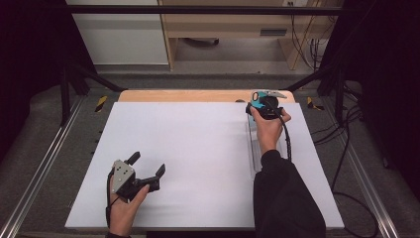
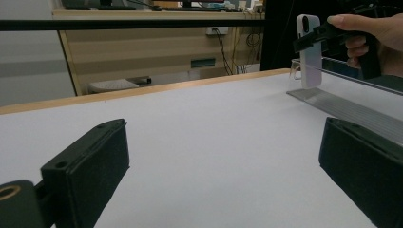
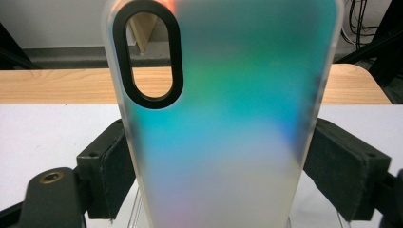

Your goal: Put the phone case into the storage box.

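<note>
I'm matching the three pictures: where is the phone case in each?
High view: translucent iridescent phone case, far right, in the right tool.
Left gripper view: upper right, upright.
Right gripper view: centre, between the jaws.
Shared landmark: wooden table edge.

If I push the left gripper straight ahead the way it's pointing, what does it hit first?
Probably nothing soon: the left gripper faces bare white table. The clear stand and phone case sit right of that line, though depth is unclear.

I see a frosted phone case (image 3: 223,123) shimmering teal, green and orange with a black camera ring, black gripper pads (image 3: 107,168), and a white tabletop (image 1: 198,148) edged in wood.
</note>
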Available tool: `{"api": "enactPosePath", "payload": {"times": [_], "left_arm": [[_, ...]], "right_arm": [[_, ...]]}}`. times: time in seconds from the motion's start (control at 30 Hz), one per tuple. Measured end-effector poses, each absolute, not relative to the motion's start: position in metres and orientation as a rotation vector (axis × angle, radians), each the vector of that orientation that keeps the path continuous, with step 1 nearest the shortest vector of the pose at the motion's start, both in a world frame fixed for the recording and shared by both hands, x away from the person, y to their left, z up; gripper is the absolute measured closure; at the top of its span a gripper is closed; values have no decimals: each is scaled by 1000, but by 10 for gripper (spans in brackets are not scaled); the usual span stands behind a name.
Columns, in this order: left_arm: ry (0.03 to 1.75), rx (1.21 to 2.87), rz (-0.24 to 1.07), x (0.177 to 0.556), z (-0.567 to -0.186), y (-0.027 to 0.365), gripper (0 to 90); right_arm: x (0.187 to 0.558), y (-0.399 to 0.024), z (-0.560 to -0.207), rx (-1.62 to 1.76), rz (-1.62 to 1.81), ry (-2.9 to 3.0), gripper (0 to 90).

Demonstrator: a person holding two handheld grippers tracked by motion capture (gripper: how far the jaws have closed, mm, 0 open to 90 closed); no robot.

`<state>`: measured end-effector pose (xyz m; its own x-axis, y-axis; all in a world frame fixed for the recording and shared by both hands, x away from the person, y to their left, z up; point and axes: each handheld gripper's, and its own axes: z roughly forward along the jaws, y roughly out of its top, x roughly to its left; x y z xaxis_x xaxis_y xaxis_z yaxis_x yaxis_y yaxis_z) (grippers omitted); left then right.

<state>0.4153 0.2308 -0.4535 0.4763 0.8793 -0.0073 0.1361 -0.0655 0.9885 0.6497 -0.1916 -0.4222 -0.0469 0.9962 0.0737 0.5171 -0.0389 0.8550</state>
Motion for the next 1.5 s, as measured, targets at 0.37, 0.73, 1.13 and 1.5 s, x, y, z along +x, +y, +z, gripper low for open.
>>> {"api": "enactPosePath", "payload": {"times": [0.37, 0.73, 1.13, 1.5], "left_arm": [[920, 1532, 779, 415, -453, 231, 22], [913, 1535, 777, 415, -454, 229, 22], [913, 1536, 779, 415, -453, 229, 22], [910, 1538, 781, 415, -453, 228, 22]], "right_arm": [[651, -188, -424, 1607, 970, 1636, 171], [651, -187, -427, 1612, 952, 1651, 170], [651, -185, -427, 1606, 941, 1658, 170], [651, -188, -426, 1615, 954, 1670, 168]]}}
